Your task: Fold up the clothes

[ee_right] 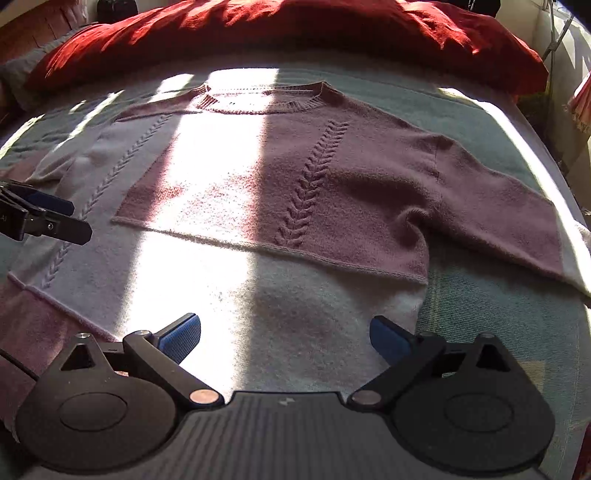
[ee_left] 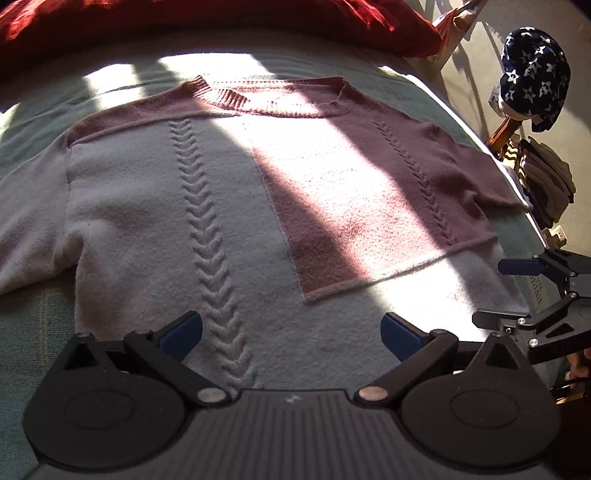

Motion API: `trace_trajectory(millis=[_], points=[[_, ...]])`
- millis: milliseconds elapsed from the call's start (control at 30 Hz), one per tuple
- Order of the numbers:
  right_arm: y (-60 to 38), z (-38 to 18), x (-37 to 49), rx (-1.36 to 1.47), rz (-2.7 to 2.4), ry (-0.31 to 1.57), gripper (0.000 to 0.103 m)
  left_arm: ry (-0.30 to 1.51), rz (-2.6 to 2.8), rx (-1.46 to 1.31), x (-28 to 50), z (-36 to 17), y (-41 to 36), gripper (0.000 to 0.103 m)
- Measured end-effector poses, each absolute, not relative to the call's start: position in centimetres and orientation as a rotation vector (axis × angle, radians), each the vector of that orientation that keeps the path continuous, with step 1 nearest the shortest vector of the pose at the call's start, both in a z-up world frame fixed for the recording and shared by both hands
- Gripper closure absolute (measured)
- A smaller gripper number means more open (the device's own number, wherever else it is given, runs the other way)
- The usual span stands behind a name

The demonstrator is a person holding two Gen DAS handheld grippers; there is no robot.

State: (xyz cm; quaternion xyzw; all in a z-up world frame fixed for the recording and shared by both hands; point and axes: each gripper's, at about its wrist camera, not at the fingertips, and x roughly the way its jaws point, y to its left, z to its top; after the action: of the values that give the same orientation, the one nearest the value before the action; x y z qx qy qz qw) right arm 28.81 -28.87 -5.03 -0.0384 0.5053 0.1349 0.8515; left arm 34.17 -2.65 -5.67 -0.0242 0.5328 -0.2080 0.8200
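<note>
On the pale green bedspread, a pink-and-cream knit sweater lay flat, neckline toward the red blanket at the far end, sleeves spread to both sides. The left gripper hovered over the hem by a cable-stitch column, jaws wide apart and empty. The right gripper hung above the hem's other side, likewise spread apart, holding nothing.

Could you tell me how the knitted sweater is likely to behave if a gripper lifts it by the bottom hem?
The sweater looks like soft, fuzzy knit lying limp on the bed cover, so it would probably droop and stretch rather than hold shape. Its spread sleeves would likely dangle. Pushed, it would probably bunch up, not slide.
</note>
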Motion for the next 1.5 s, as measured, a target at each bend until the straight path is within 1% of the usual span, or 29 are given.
trace_trajectory(millis=[33, 67, 100, 200, 367, 500, 600, 700, 800, 967, 1333, 1500], points=[[-28.7, -5.8, 29.3, -0.076, 0.286, 1.086, 0.003, 1.141, -0.442, -0.044, 34.0, -6.0, -2.7, 0.001], [-28.7, -5.9, 29.0, -0.086, 0.289, 1.098, 0.000, 1.148, -0.442, -0.037, 33.9, -6.4, -2.8, 0.001], [-28.8, -6.0, 28.6, -0.099, 0.293, 1.107, 0.000, 1.147, -0.443, -0.023, 33.5, -6.6, -2.8, 0.001], [-29.0, -6.0, 27.4, -0.138, 0.303, 1.136, 0.000, 1.131, -0.446, 0.038, 31.4, -6.8, -2.2, 0.001], [-29.4, -6.1, 25.5, -0.204, 0.321, 1.182, 0.000, 1.180, -0.429, 0.170, 26.1, -7.0, -0.8, 0.001], [-29.7, -6.2, 23.9, -0.257, 0.334, 1.219, 0.000, 1.187, -0.441, 0.251, 23.3, -6.3, -0.7, 0.001], [-29.4, -6.0, 23.2, -0.298, 0.344, 1.246, 0.000, 1.180, -0.471, 0.234, 23.3, -5.5, -1.2, 0.001], [-27.7, -4.3, 24.0, -0.265, 0.412, 1.176, 0.000, 1.095, -0.514, 0.237, 23.7, -4.5, -2.5, 0.001], [-25.2, -4.0, 24.9, -0.265, 0.490, 1.111, 0.000, 1.061, -0.560, 0.267, 24.4, -5.2, -4.1, 0.001], [-22.8, -6.9, 25.4, -0.342, 0.543, 1.108, 0.000, 1.057, -0.594, 0.306, 23.7, -7.0, -4.1, 0.001], [-24.6, -7.3, 24.4, -0.267, 0.574, 1.018, 0.000, 1.101, -0.581, 0.304, 21.0, -6.7, -1.4, 0.001], [-26.8, -6.6, 21.4, -0.310, 0.569, 1.068, 0.000, 1.143, -0.594, 0.339, 19.2, -6.4, 0.1, 0.001]])
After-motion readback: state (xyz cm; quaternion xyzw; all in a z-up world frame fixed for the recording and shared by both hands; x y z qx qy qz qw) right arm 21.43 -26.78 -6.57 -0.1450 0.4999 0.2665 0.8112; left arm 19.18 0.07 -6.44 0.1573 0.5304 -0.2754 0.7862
